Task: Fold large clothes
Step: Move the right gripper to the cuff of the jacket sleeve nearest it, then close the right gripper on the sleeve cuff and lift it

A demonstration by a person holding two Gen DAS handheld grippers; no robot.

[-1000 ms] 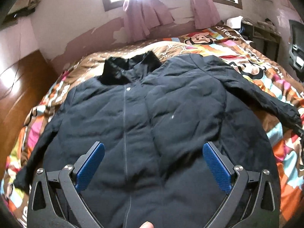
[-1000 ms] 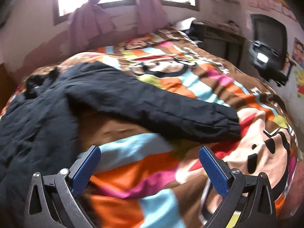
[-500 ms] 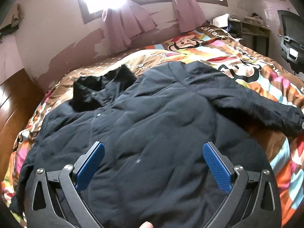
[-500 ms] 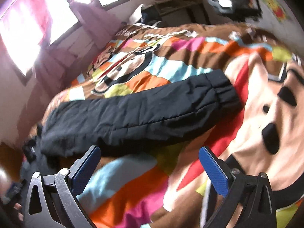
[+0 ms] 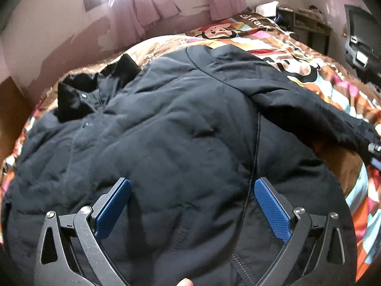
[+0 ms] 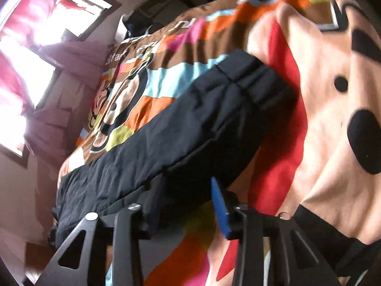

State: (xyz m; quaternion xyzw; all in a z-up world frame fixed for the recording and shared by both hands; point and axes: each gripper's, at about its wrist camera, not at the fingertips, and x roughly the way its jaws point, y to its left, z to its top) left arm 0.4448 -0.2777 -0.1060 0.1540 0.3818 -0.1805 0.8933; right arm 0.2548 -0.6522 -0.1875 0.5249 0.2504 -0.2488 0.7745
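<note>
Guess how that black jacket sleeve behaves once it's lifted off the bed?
Probably floppy: the sleeve lies limp, creased on the bedspread. Likely light but bulky, judging by its puffy quilting. The right gripper, just closing on it, should squash the padding.

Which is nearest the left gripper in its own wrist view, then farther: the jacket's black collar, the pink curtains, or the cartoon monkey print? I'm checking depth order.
1. Black collar, upper left on the jacket.
2. Monkey print, far end of the bedspread.
3. Pink curtains, on the back wall.
</note>
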